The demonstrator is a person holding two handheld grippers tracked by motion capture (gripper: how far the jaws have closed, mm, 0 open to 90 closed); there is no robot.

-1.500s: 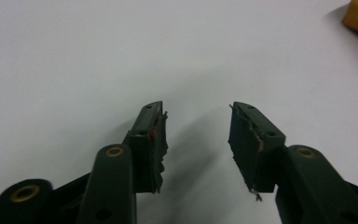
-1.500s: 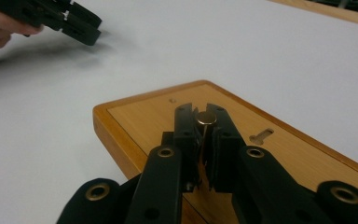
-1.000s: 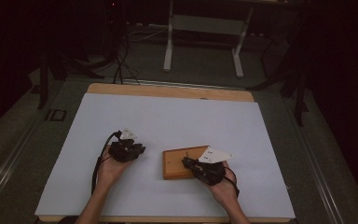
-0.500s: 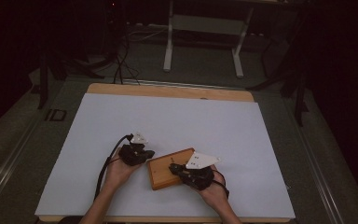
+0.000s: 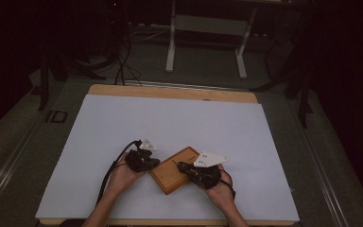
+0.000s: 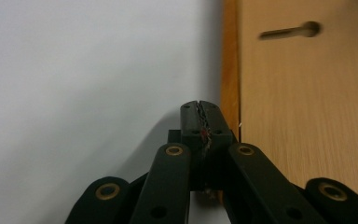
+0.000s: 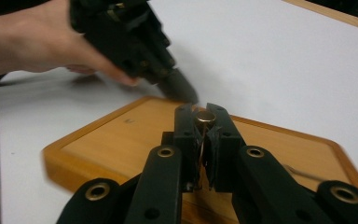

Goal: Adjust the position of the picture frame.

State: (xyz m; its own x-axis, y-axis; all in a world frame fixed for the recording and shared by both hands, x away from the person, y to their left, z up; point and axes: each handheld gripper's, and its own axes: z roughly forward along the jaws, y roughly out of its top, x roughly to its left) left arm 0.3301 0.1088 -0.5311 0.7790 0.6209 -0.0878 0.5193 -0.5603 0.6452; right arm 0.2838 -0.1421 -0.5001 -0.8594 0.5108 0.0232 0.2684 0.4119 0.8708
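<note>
A flat wooden board (image 5: 172, 171) lies at an angle on the white table top (image 5: 179, 118), near the front edge. My right gripper (image 5: 182, 166) reaches onto it from the right. In the right gripper view this gripper (image 7: 204, 123) is shut on a small brass knob (image 7: 205, 115) that stands up from the board (image 7: 121, 140). My left gripper (image 5: 155, 164) lies at the board's left edge. Its jaws (image 6: 200, 109) are shut with nothing between them, the tip next to the board's rim (image 6: 230, 70). The right gripper view shows that left gripper (image 7: 182, 91) just beyond the knob.
A dark slot (image 6: 289, 31) is cut in the board's face. The table's wooden far edge (image 5: 170, 91) borders the white sheet. Beyond it stand a metal frame (image 5: 205, 38) and cables (image 5: 123, 56) on the floor.
My left hand has moved right and toward me, up to the board's edge. The board has turned more diagonal and shifted left and nearer, with the right gripper on it.
</note>
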